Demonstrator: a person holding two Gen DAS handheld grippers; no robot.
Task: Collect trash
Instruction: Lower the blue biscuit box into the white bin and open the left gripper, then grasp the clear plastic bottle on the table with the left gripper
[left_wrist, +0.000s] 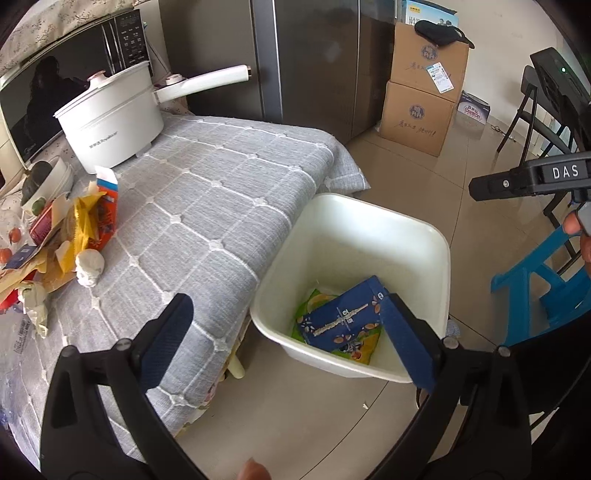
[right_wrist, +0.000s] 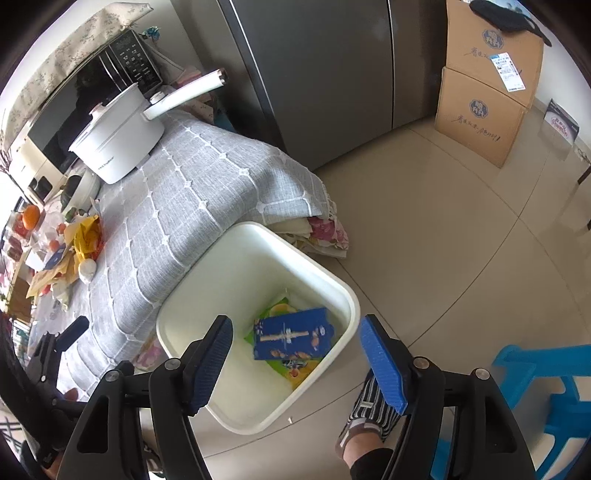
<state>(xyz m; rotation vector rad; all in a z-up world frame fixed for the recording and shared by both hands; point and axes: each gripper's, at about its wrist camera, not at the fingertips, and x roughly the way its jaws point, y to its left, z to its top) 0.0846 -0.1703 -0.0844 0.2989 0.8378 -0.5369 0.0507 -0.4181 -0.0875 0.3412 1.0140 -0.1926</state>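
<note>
Claws both spread and empty, my left gripper (left_wrist: 284, 332) and right gripper (right_wrist: 295, 354) hang over the white bin (right_wrist: 177, 325), where the blue carton (right_wrist: 291, 334) lies inside.

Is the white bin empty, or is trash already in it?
Not empty: the white bin holds a blue carton lying on a green-yellow wrapper.

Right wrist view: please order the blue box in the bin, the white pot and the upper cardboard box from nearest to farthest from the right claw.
From the right claw:
1. Blue box, in the bin, just ahead.
2. White pot, on the table, upper left.
3. Upper cardboard box, top right, beside the fridge.
</note>
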